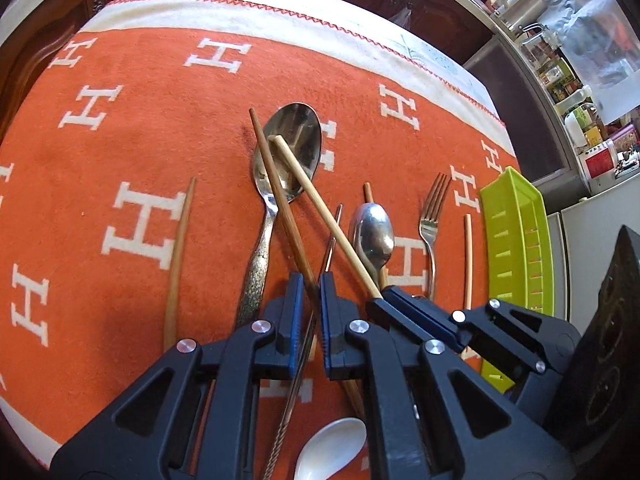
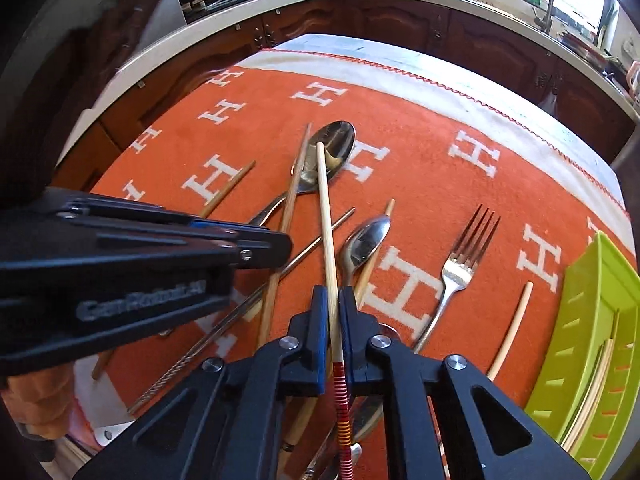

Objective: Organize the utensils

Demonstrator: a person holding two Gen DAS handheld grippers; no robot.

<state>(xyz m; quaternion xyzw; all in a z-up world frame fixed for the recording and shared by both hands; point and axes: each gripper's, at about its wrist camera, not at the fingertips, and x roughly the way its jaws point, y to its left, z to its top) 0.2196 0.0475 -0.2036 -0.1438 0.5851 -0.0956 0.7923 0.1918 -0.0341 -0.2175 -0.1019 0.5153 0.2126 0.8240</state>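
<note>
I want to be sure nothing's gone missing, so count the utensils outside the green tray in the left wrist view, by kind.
Wooden chopsticks: 5
Metal spoons: 2
White spoon: 1
Fork: 1
Thin metal rod: 1
Total: 10

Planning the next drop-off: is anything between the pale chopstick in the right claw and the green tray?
Right claw is shut on the pale chopstick. A small spoon, fork and thin pale stick lie on the cloth between it and the green tray; lifted, it passes over.
</note>
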